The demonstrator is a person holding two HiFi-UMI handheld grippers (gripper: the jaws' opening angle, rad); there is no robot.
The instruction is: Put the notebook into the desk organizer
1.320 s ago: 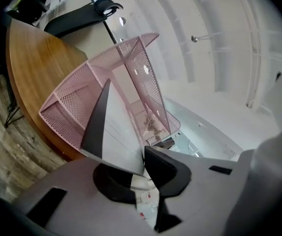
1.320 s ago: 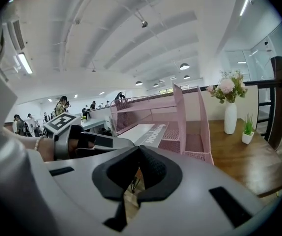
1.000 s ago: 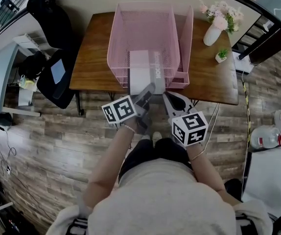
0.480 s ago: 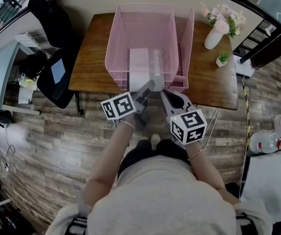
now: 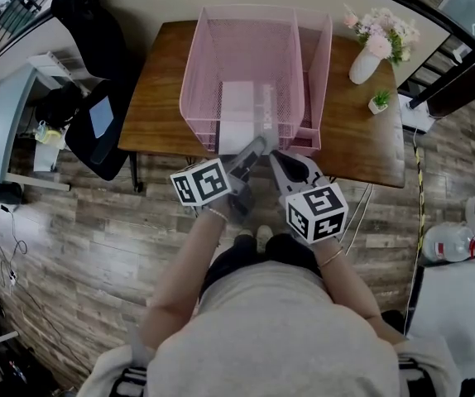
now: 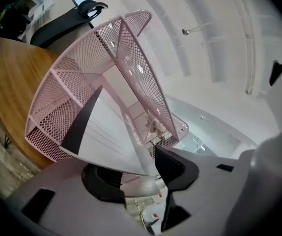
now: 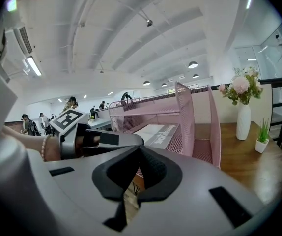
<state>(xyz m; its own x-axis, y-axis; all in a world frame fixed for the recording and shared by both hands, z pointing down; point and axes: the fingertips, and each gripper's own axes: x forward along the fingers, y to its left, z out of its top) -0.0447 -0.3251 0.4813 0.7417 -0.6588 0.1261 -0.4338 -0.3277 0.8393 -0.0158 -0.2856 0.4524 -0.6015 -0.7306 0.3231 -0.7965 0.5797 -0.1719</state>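
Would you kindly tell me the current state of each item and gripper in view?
notebook: lying in the desk organizer, near edge sticking out.
desk organizer: upright on the table.
left gripper: open, jaws just opened, notebook's edge between them.
right gripper: shut, empty.
vase: upright, holding flowers.

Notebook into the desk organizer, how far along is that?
Done: the notebook lies flat inside the pink organizer. In hand: the left gripper's fingers have just been opening, with the notebook's near corner loose between them. Left: draw that gripper back, perhaps nudge the notebook further in.
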